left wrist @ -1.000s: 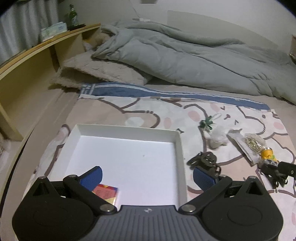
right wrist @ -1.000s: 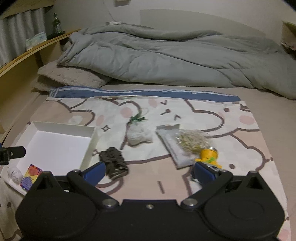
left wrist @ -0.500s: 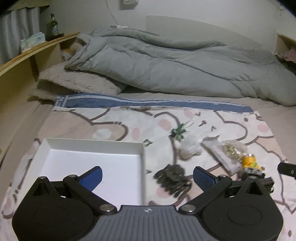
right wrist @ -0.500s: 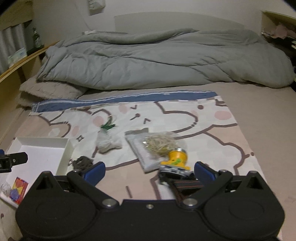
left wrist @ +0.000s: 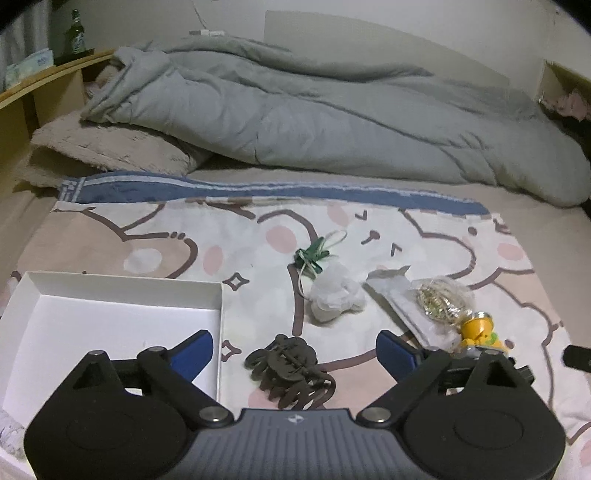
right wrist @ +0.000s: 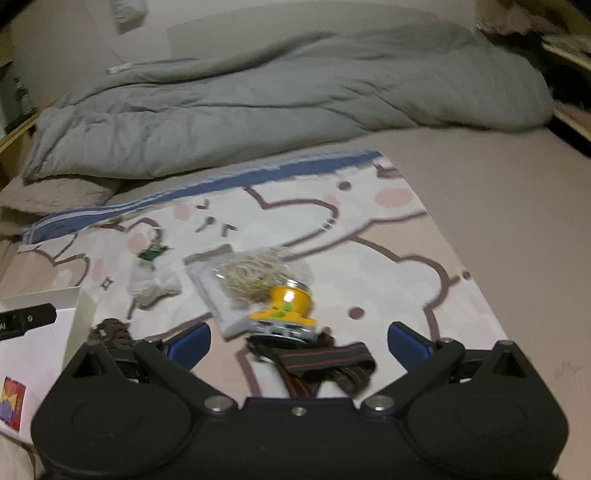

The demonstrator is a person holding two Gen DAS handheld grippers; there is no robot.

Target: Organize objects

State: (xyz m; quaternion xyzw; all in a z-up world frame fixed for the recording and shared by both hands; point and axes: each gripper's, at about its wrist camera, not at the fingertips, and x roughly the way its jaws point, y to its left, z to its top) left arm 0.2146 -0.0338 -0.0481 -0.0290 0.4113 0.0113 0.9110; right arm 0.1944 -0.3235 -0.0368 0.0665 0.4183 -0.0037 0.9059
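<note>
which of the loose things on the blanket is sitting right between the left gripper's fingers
The dark brown hair claw clip. It lies between the open left gripper's fingers, beside the white box; the white pouf and yellow headlamp lie farther off.

Duvet: grey duvet (left wrist: 332,122) I see bunched across the bed.
Pillow: beige pillow (left wrist: 107,147) beneath it.
Shelf: 1 green bottle (left wrist: 76,33).

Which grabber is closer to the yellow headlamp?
Right. The right gripper has its open jaws either side of the yellow headlamp, just in front of it. The left gripper is over by the dark hair claw, and the headlamp sits beyond its right finger.
</note>
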